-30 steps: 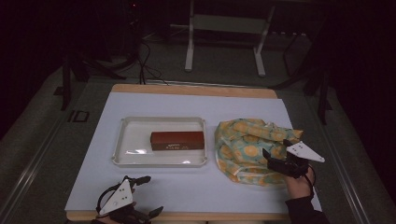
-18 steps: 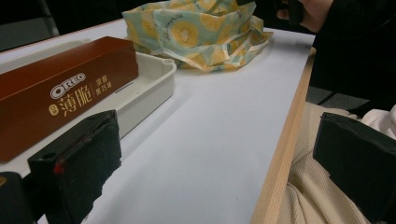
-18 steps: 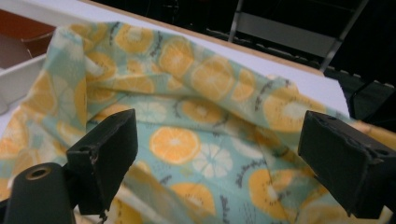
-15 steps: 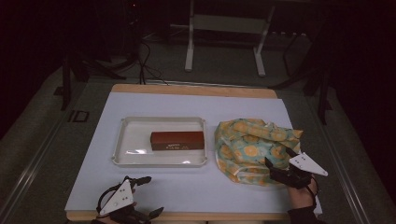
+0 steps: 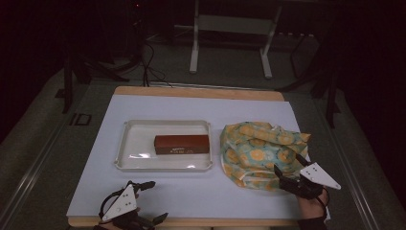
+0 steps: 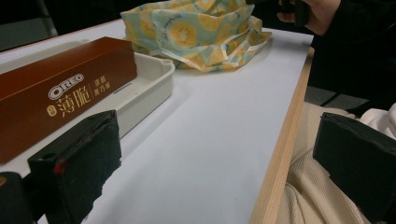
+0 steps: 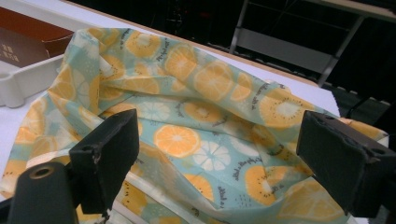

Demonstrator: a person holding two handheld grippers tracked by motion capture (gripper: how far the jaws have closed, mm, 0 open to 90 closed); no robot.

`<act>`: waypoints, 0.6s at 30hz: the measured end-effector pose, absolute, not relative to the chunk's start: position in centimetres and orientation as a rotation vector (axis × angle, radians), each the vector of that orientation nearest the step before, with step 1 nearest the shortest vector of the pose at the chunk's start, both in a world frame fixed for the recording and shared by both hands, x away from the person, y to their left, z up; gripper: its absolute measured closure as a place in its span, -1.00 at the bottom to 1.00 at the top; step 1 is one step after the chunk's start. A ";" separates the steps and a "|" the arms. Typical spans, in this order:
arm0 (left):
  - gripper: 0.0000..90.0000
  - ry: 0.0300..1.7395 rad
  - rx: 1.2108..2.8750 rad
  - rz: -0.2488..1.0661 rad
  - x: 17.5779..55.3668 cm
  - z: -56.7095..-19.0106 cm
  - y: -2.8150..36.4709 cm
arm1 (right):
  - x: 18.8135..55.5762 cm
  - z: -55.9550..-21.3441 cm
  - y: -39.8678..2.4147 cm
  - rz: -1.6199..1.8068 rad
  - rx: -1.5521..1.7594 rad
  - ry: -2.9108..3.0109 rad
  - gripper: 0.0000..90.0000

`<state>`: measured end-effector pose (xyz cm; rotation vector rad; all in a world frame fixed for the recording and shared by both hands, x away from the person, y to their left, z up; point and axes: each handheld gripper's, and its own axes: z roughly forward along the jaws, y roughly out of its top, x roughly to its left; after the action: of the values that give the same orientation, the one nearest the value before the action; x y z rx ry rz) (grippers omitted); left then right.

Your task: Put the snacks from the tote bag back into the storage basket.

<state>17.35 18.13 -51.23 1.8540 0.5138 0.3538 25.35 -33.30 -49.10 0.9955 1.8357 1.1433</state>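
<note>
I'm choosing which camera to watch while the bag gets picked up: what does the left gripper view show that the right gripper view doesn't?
Left gripper view alone: the Oreo lettering on the brown box, the table's wooden front edge, the person's cream-clothed lap and the other hand.

Right gripper view alone: its open right gripper close over the bag, and a metal stand behind the table.

Both: the orange-slice print bag, the white tray, the brown box.

The bag (image 5: pixel 261 153) is thin, creased, slightly glossy printed plastic film. The tray (image 5: pixel 163 164) is smooth white plastic. The box (image 5: pixel 182 143) is glossy brown cardboard. The worktop (image 5: pixel 191 191) has a matt white sheet over a wood edge.
</note>
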 end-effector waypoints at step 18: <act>-0.97 0.510 1.849 0.353 17.3 -51.2 18.2 | 25.6 -49.4 -33.0 1.185 0.964 1.863 -0.71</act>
<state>17.28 18.17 -51.23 1.8489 0.5103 0.3527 25.60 -33.02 -49.41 0.9644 1.8629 1.1847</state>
